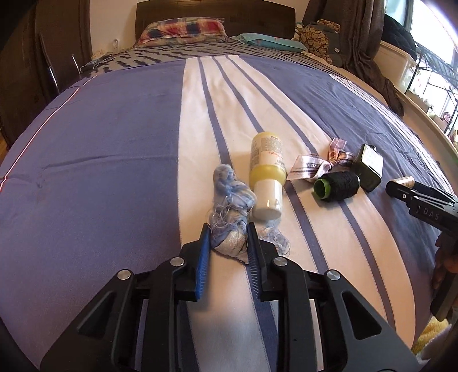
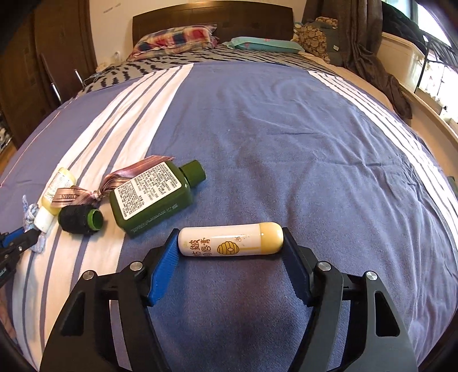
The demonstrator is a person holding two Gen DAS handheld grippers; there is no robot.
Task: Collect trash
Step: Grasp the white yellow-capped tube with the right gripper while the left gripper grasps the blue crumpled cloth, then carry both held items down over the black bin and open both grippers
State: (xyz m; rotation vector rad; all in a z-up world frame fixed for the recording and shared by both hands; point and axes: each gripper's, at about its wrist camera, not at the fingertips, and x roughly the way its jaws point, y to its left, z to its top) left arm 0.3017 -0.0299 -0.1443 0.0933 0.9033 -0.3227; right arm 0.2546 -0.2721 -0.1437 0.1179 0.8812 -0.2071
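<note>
On the striped bedspread point(image 1: 114, 143), my left gripper point(image 1: 228, 230) is shut on the near end of a tangled blue-white cloth scrap point(image 1: 229, 194). Beside the scrap lie a yellow bottle with a white cap point(image 1: 264, 171), a pink ribbon point(image 1: 312, 167), a black thread spool with a green core point(image 1: 339, 186) and a dark green bottle point(image 2: 148, 197). My right gripper point(image 2: 230, 233) is shut lengthwise on a cream tube with a yellow cap point(image 2: 229, 240), one pad on each end, and the tube rests on the cover.
Pillows point(image 2: 174, 38) and a dark headboard point(image 2: 211, 17) are at the far end of the bed. A brown curtain point(image 2: 369, 48) and a window ledge run along the right. A dark wardrobe point(image 1: 43, 57) stands at the left.
</note>
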